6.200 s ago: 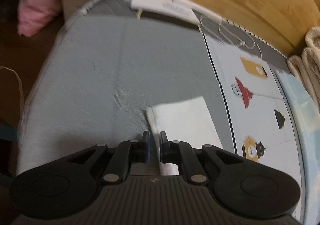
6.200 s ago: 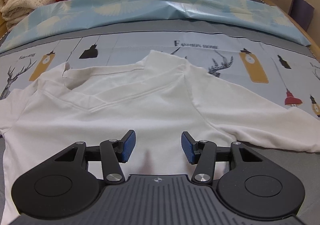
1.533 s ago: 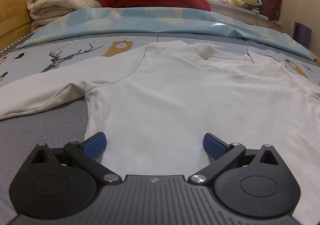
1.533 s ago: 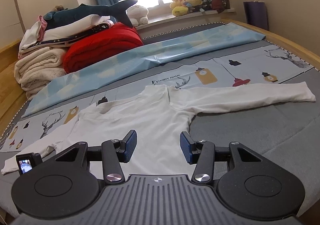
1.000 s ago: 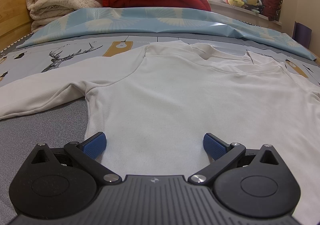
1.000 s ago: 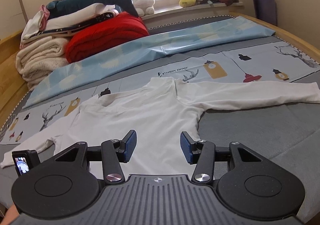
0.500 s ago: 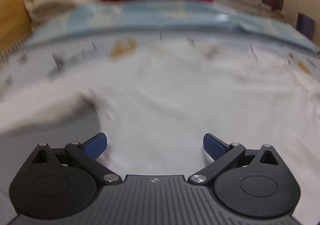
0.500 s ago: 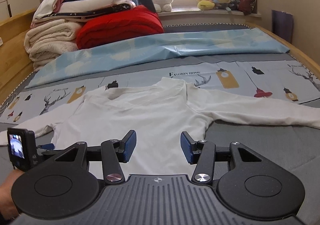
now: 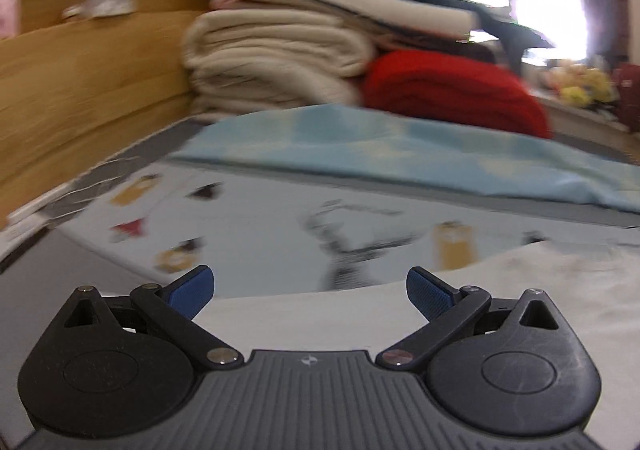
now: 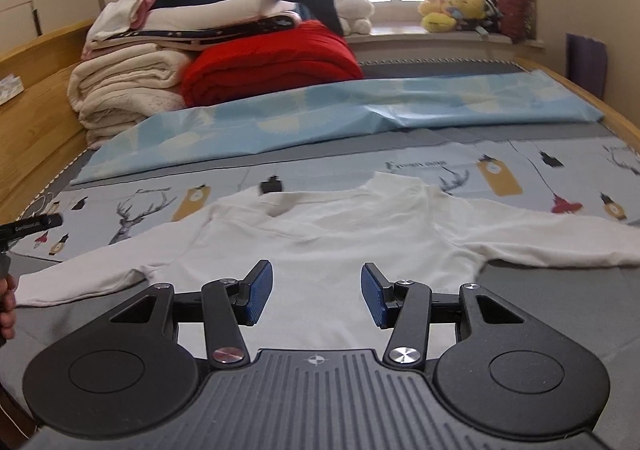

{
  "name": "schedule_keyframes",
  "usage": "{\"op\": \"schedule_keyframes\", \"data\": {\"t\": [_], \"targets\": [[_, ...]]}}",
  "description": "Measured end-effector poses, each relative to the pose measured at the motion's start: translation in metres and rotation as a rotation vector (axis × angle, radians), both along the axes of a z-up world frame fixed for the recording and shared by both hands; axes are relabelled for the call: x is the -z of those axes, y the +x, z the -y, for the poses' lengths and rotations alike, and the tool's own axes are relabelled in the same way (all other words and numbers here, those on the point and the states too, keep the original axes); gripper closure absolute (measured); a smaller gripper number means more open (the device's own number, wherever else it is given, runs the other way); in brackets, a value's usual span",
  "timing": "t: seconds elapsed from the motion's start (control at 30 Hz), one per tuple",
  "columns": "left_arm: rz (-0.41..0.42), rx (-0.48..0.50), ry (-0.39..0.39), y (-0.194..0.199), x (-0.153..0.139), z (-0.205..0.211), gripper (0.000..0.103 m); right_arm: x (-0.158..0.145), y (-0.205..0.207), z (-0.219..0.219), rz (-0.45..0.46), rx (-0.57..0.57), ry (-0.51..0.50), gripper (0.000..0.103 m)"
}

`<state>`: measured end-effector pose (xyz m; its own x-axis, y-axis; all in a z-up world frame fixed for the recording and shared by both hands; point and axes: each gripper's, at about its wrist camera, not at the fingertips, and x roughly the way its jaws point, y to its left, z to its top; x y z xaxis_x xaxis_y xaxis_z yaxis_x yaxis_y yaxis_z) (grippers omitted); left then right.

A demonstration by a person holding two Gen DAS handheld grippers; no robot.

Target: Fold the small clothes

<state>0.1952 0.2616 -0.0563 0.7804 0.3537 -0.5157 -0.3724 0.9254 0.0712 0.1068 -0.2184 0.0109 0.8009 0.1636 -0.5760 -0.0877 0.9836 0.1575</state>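
Observation:
A white long-sleeved shirt (image 10: 332,234) lies flat and spread out on the bed, collar away from me, both sleeves stretched out to the sides. My right gripper (image 10: 317,292) is open and empty, low over the shirt's bottom hem. My left gripper (image 9: 310,288) is open wide and empty, over the shirt's left sleeve (image 9: 304,318); the left wrist view is blurred. The left gripper's top edge shows at the far left of the right wrist view (image 10: 30,226), near the left cuff.
A printed grey sheet (image 10: 500,169) and a light blue sheet (image 10: 320,117) lie beyond the shirt. Folded cream blankets (image 10: 124,89), a red quilt (image 10: 272,61) and stacked clothes sit at the back left. A wooden bed frame (image 9: 80,89) runs along the left. Plush toys (image 10: 452,9) line the windowsill.
My left gripper has swung left from the shirt's body to its left sleeve, still open. My right gripper has dropped lower and nearer the hem.

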Motion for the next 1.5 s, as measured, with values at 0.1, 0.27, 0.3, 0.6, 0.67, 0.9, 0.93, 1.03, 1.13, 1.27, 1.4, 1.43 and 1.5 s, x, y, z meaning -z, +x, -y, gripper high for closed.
{"op": "schedule_keyframes", "data": {"t": [0.1,0.27,0.3,0.6,0.67,0.9,0.93,1.03,1.13,1.27,1.4,1.43,1.5], "targets": [[-0.081,-0.161,-0.108,0.000,0.019,-0.060,0.005,-0.004,0.000,-0.018,0.039,-0.023,-0.047,0.052],[-0.046,-0.461,-0.294,-0.020,0.041,-0.142,0.016,-0.005,0.009,-0.040,0.058,-0.062,-0.098,0.052],[-0.041,-0.484,-0.345,-0.022,0.044,-0.155,0.020,-0.005,0.011,-0.043,0.056,-0.061,-0.104,0.052],[-0.019,-0.692,-0.661,-0.048,0.072,-0.209,0.044,-0.001,0.024,-0.055,0.024,-0.031,-0.099,0.052],[-0.007,-0.718,-0.699,-0.047,0.078,-0.214,0.050,-0.002,0.024,-0.056,0.014,-0.027,-0.089,0.052],[0.048,-0.668,-0.640,-0.042,0.066,-0.200,0.100,-0.028,0.042,-0.049,-0.024,0.015,-0.063,0.052],[0.060,-0.642,-0.612,-0.037,0.057,-0.193,0.100,-0.033,0.047,-0.049,-0.018,0.015,-0.060,0.052],[0.089,-0.533,-0.535,-0.018,0.027,-0.162,0.100,-0.051,0.068,-0.044,0.035,0.012,-0.058,0.052],[0.105,-0.448,-0.523,0.000,0.001,-0.125,0.100,-0.051,0.092,-0.037,0.046,0.015,-0.084,0.052],[0.061,-0.308,-0.497,0.035,-0.025,-0.054,0.100,-0.018,0.102,-0.014,0.043,0.031,-0.094,0.052],[0.049,-0.106,-0.511,0.074,-0.037,0.033,0.100,0.016,0.112,0.009,-0.087,0.085,-0.029,0.056],[0.039,-0.051,-0.514,0.084,-0.038,0.056,0.100,0.021,0.114,0.013,-0.096,0.093,-0.035,0.056],[0.016,0.074,-0.528,0.098,-0.040,0.113,0.100,0.026,0.114,0.022,-0.094,0.089,-0.049,0.056]]}}
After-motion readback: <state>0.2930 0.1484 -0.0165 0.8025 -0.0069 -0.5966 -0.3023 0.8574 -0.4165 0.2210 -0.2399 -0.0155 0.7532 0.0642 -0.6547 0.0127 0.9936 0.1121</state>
